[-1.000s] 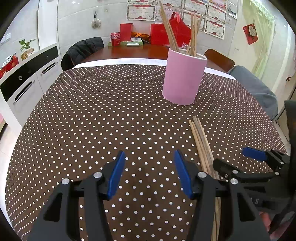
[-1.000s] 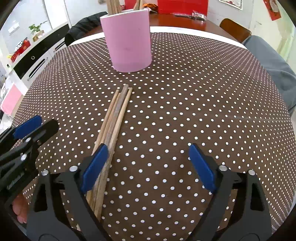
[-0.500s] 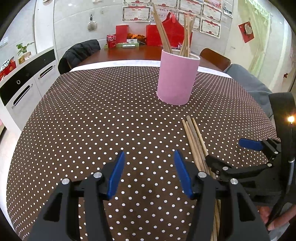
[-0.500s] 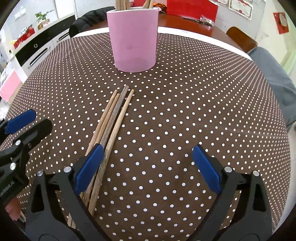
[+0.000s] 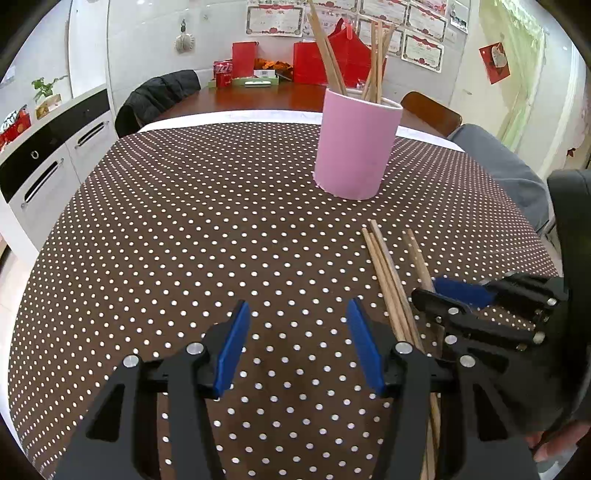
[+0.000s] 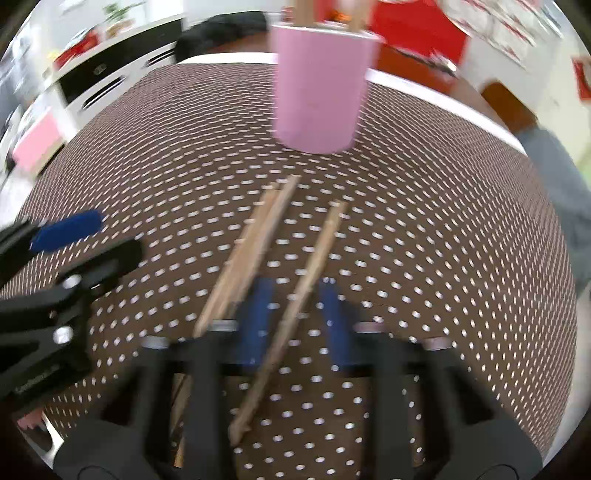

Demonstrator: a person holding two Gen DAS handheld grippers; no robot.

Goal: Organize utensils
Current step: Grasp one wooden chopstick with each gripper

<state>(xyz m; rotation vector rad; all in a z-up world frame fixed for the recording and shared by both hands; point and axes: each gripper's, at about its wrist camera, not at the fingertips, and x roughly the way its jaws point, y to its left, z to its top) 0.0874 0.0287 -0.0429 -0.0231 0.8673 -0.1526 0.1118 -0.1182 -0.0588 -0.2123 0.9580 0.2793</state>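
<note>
Illegible wall certificates [image 5: 273, 20] behind pink cup [image 5: 354, 147]

The left tongs [image 5: 297, 343] hang above the desk [image 5: 166, 229], which carries a brown white-dotted cloth, with both blue pads spread wide and nothing between them. A pink cup [image 5: 352, 147] stands upright on the far part of the desk and holds several wooden chopsticks [image 5: 327, 55] that lean out of its rim. Nearer, loose chopsticks [image 5: 388, 273] lie flat on the cloth just right of the left tongs, and the right tongs [image 5: 439, 291] sit low over one of them, though this view does not show the jaw spacing clearly.
</note>
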